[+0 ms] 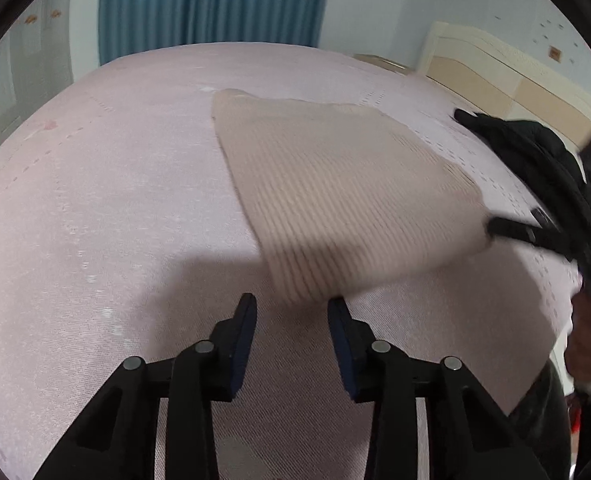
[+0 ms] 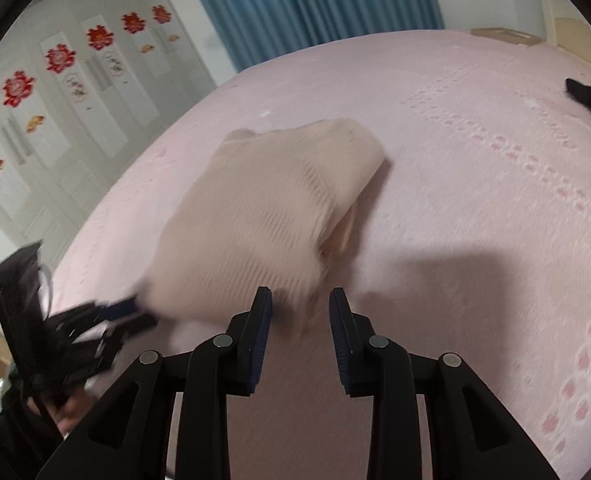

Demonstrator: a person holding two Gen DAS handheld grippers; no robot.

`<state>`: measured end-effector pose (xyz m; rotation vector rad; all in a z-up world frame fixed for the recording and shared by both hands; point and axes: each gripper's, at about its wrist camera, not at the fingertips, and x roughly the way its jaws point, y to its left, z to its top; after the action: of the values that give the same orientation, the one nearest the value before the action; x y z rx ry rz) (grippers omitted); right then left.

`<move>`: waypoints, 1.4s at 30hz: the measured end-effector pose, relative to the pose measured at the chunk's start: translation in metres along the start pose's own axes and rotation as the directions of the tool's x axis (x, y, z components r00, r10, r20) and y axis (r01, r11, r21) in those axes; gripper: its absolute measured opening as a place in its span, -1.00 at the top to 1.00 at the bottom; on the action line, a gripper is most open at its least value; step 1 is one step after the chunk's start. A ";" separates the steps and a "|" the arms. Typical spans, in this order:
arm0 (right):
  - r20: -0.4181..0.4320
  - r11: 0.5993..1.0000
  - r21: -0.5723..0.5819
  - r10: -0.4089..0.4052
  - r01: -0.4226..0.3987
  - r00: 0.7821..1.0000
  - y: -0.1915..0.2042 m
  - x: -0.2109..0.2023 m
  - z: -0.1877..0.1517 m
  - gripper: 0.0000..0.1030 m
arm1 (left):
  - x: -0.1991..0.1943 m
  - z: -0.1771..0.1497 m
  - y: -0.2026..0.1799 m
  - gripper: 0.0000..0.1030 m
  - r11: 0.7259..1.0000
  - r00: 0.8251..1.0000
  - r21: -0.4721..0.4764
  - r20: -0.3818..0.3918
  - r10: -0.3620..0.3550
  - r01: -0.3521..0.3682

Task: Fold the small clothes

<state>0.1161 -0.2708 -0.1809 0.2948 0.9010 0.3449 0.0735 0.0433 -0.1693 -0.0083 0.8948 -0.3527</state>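
Where ribbed, a beige garment (image 1: 335, 184), blurred, folded over.

A ribbed garment (image 1: 335, 200) is spread on the bed (image 1: 95, 200), near its front edge. The left gripper (image 1: 292, 308) is placed at the garment's near left corner, the right gripper (image 2: 300, 298) at its near right corner, each just before the cloth's edge. A dark garment (image 1: 535, 152) is laid to the right, apart from the ribbed one. Behind the bed a curtain (image 1: 215, 4) is hung; a wardrobe (image 2: 75, 92) is set to the left, a headboard (image 1: 503, 76) to the right.
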 end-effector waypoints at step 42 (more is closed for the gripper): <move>0.069 0.997 0.069 -0.030 0.025 0.997 -0.019 0.057 0.078 0.75 | 0.007 0.001 0.016 0.44 0.999 0.999 -0.014 -0.024 -0.039 0.038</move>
<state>0.2147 -0.2724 -0.1824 0.3551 0.8486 0.2773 0.0826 0.0561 -0.1764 -0.0334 0.9223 -0.3836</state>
